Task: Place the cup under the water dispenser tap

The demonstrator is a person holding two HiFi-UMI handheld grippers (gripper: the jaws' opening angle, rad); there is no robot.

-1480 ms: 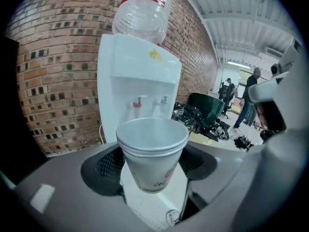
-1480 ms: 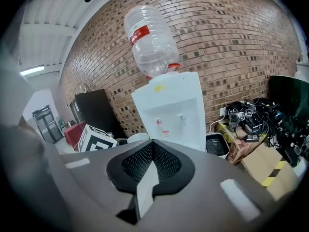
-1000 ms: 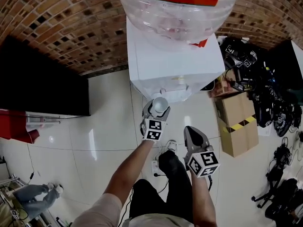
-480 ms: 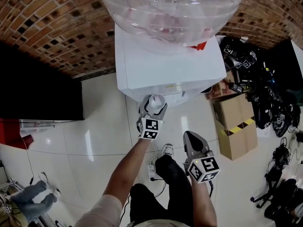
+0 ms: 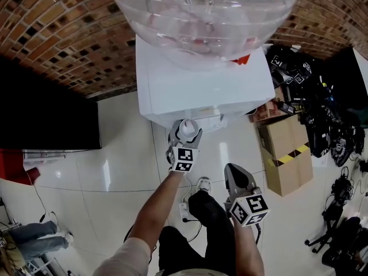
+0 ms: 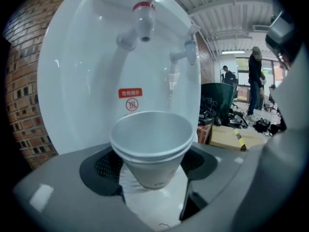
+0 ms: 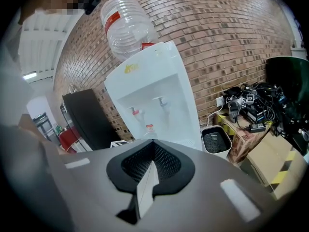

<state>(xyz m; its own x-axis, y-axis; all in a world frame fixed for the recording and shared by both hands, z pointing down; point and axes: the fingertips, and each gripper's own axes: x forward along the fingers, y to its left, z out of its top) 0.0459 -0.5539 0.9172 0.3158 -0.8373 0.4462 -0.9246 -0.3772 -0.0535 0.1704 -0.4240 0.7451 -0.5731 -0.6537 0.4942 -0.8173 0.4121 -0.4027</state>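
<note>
A white paper cup (image 6: 152, 146) stands upright between the jaws of my left gripper (image 6: 152, 167), which is shut on it. The cup hangs in front of the white water dispenser (image 6: 91, 71), below and a little short of the red-capped tap (image 6: 144, 17). A blue tap (image 6: 188, 50) is to its right. In the head view the left gripper (image 5: 185, 137) holds the cup (image 5: 188, 127) right at the dispenser's front (image 5: 207, 91), under the big bottle (image 5: 201, 22). My right gripper (image 5: 237, 180) hangs back, shut on nothing; its pads (image 7: 145, 187) meet.
A cardboard box (image 5: 287, 148) and a heap of cables and gear (image 5: 322, 108) lie right of the dispenser. A black cabinet (image 5: 46, 108) stands at the left. A small bin (image 7: 216, 140) sits beside the dispenser. People (image 6: 256, 81) stand far behind on the right.
The left gripper with the cup has moved closer to the dispenser front and a little lower. The right gripper has sunk slightly and stays behind.
</note>
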